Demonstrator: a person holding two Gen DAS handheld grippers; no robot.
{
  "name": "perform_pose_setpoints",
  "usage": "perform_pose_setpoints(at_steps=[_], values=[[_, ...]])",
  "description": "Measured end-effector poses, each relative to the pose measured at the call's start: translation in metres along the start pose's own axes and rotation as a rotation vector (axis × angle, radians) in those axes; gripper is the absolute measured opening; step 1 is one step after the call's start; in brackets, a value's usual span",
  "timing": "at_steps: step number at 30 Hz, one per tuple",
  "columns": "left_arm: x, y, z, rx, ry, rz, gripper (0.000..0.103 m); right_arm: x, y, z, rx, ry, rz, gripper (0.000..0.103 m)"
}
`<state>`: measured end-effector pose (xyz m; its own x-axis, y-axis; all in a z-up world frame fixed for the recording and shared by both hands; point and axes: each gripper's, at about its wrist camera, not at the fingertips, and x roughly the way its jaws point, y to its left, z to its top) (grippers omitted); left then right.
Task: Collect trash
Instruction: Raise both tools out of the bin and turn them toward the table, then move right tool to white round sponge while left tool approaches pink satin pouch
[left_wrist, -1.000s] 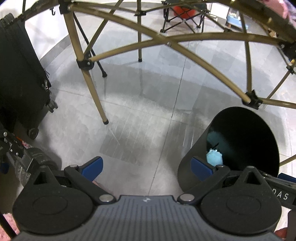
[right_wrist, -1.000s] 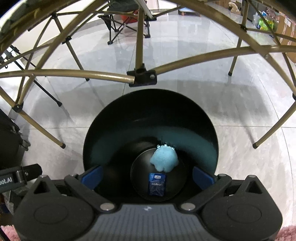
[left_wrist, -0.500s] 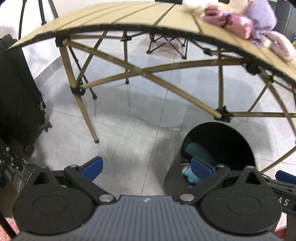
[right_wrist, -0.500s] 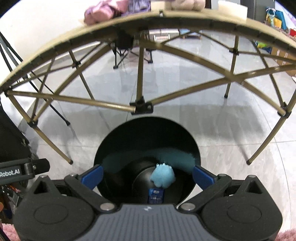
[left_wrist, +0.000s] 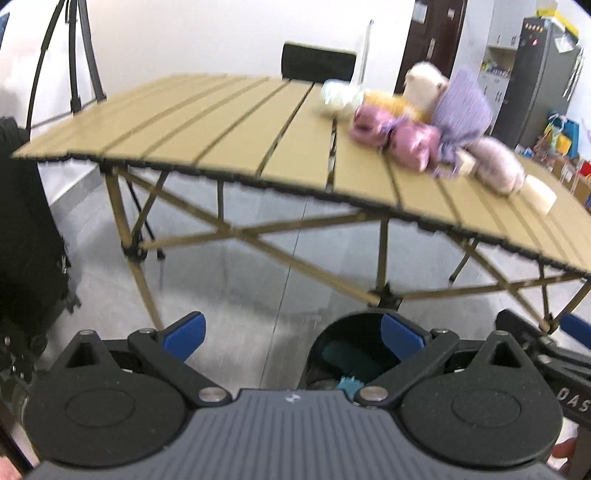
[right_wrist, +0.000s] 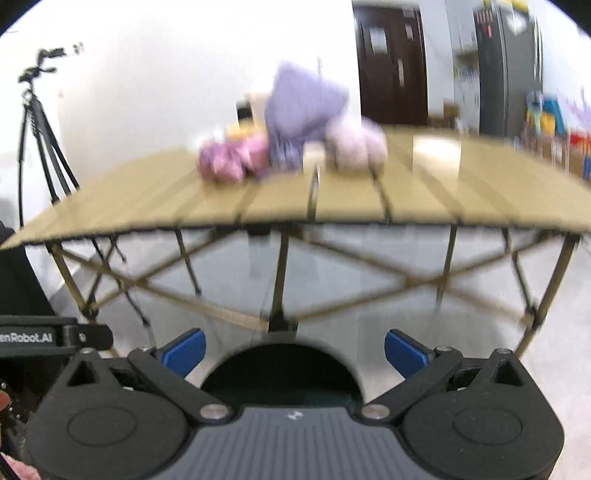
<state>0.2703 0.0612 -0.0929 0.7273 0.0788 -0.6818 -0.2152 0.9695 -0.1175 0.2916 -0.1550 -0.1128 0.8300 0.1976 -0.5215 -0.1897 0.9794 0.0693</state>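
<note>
Both tongs were wide open and held nothing. The left tongs (left_wrist: 291, 332) and the right tongs (right_wrist: 293, 349) were low in front of the surface (left_wrist: 229, 125), above the floor. The black bin (left_wrist: 354, 350) stood on the floor under the surface edge, with a blue scrap (left_wrist: 349, 384) inside. Soft toys (left_wrist: 424, 122) lay on the surface, blurred.

One slatted table (left_wrist: 229, 122) carries two pink plush lumps (left_wrist: 395, 134), one purple cushion (left_wrist: 461, 110) and two pale foam blocks (left_wrist: 537, 192). Below the table's near edge stands one black bin (left_wrist: 332, 343). Behind the table is one black chair (left_wrist: 317, 61).
</note>
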Motion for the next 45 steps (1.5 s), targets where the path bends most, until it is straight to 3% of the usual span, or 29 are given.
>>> perform_pose_setpoints(at_steps=[7,15,22,34,45], values=[[-0.017,-0.006,0.030,-0.021,-0.120,-0.021,0.103,-0.019,-0.016,0.029,-0.037,-0.195,-0.001,0.103],[-0.012,-0.018,0.063,-0.019,-0.187,-0.015,0.103,-0.020,-0.049,0.064,0.028,-0.319,-0.012,0.103],[0.006,-0.029,0.087,-0.019,-0.197,-0.017,0.103,0.000,-0.077,0.084,0.068,-0.332,-0.014,0.103],[0.030,-0.052,0.116,-0.011,-0.204,-0.039,0.103,0.042,-0.100,0.109,0.028,-0.344,-0.152,0.103],[0.056,-0.068,0.142,-0.033,-0.189,-0.035,0.103,0.114,-0.121,0.129,0.051,-0.193,-0.217,0.102]])
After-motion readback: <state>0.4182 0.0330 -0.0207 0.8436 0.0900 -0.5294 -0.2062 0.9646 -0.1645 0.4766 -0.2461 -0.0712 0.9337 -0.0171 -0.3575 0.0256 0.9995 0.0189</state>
